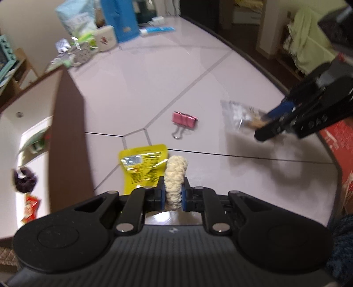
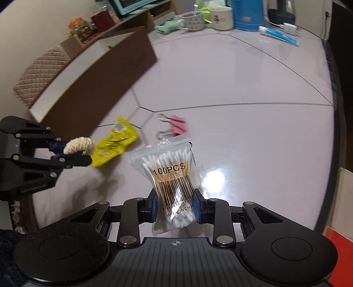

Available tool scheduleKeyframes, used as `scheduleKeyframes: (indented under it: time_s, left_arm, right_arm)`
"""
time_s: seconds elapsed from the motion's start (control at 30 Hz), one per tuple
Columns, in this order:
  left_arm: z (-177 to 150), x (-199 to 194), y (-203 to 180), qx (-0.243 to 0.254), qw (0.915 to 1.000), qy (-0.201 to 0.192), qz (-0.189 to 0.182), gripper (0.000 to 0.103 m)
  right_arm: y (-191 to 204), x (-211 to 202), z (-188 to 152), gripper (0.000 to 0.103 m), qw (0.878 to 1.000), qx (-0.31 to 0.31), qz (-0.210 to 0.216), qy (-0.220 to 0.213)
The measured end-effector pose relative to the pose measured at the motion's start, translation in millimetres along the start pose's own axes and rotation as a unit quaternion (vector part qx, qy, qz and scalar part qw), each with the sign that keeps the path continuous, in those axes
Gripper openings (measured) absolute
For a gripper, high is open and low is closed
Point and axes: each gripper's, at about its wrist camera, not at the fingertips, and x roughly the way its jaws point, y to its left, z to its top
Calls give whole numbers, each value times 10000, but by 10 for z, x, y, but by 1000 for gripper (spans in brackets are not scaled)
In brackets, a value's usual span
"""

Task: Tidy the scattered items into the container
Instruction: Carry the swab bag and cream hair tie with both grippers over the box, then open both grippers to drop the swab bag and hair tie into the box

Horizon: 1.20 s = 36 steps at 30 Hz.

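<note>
My left gripper (image 1: 173, 194) is shut on a cream braided hair tie (image 1: 175, 176) and holds it above the table, right of the brown box (image 1: 68, 136). It also shows in the right wrist view (image 2: 72, 154) with the hair tie (image 2: 79, 144). My right gripper (image 2: 176, 205) is shut on a clear bag of cotton swabs (image 2: 172, 176); the bag also shows in the left wrist view (image 1: 240, 118). A yellow snack packet (image 1: 143, 165) and a pink binder clip (image 1: 184, 120) lie on the table. The box holds a dark scrunchie (image 1: 23, 180) and a red packet (image 1: 30, 207).
At the table's far end stand a white mug (image 2: 220, 17), a blue container (image 2: 248, 14), a blue tube (image 2: 279, 35) and a patterned bowl (image 2: 193, 22). A wooden shelf (image 2: 132, 15) stands behind the box. A red carton (image 1: 339, 150) sits past the table's right edge.
</note>
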Motion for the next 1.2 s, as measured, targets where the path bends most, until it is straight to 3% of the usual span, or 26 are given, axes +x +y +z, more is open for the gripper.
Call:
scheduleKeyframes:
  time_s: [0.23,0.57,0.83,1.2]
  left_arm:
    - [-131,-568,556,-333,9978,-303,477,12]
    - [-219,-998,1663,-345,9901,-494,1270,12]
    - [-332,-568,2388,135,9940,7,1084,12]
    - [-408,-70,2854,287,9982,219,470,12]
  right_arm:
    - [532,-12,315,30,9980,-329,424,-330]
    - [1593,221,1178,30,9866,-849,1019,-949]
    - [2266,965,1684,30,9910,-867,835,-587]
    - [2565,1807,1852,30,9973,-632,-237,276]
